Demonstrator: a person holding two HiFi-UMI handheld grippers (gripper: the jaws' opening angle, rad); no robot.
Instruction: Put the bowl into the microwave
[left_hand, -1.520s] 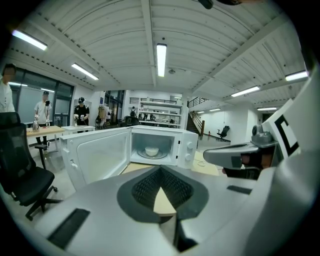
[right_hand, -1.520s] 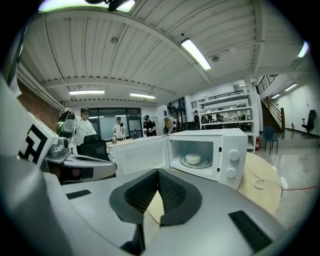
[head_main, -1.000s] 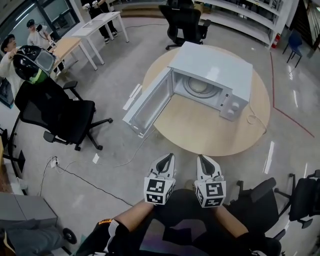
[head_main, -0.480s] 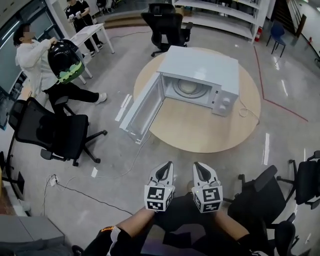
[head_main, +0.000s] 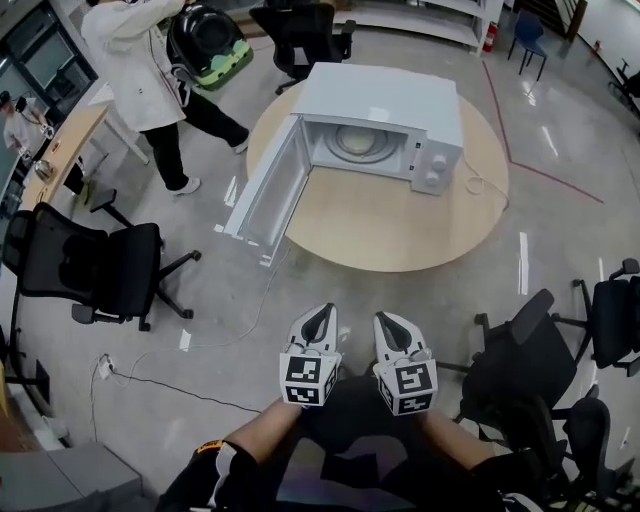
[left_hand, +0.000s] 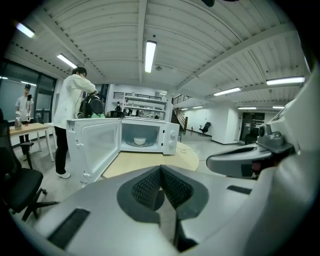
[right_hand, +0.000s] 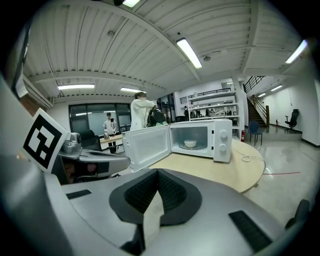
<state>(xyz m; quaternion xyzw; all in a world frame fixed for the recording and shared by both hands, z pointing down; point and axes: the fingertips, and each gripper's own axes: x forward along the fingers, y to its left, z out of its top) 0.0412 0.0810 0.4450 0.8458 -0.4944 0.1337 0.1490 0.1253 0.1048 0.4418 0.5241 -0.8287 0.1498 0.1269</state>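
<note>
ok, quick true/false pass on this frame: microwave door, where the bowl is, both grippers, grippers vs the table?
1. The microwave door is shut. False: it is swung wide open.
2. The bowl sits inside the microwave. True.
3. The left gripper holds the bowl. False: its jaws are together with nothing between them.
4. The right gripper is shut and empty. True.
5. Both grippers hang over the round table. False: they are short of it, held close to the person's body above the floor.
</note>
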